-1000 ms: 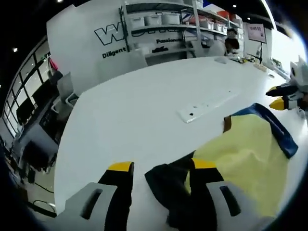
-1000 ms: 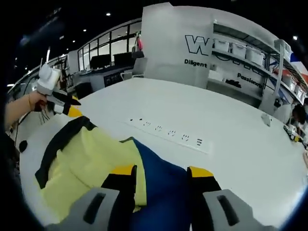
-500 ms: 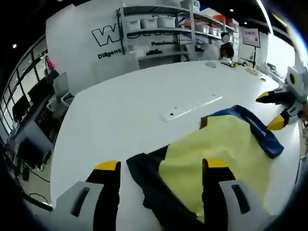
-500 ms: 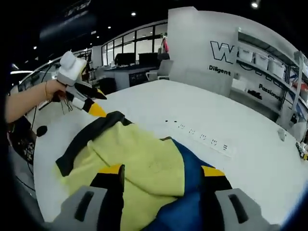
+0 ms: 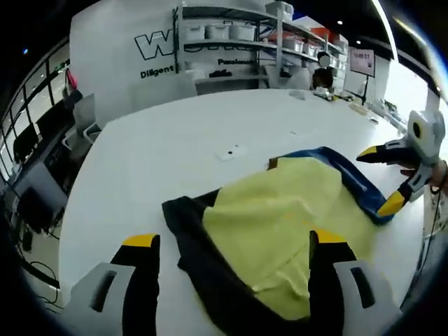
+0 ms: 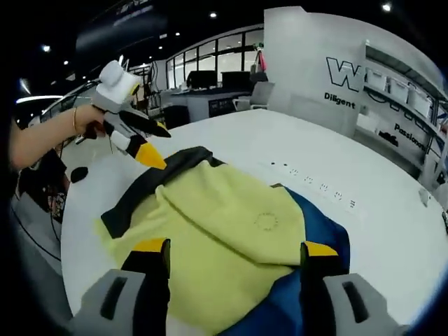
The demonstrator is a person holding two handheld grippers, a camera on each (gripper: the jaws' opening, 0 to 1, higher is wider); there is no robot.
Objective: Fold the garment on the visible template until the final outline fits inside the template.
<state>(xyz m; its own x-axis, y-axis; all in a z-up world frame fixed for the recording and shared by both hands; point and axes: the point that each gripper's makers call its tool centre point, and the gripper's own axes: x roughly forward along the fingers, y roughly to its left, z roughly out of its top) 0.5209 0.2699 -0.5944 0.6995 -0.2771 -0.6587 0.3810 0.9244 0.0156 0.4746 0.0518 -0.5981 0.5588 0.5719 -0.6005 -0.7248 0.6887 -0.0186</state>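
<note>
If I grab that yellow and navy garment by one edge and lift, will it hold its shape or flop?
Probably flop: the garment lies in soft creases and overlapping layers on the white table. It looks thin and light, so likely easy to lift. Pushed, it would probably bunch up rather than slide flat.

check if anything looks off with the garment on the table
The yellow garment lies rumpled and askew on the white table, its black band and blue band folded unevenly. No damage shows.
</note>
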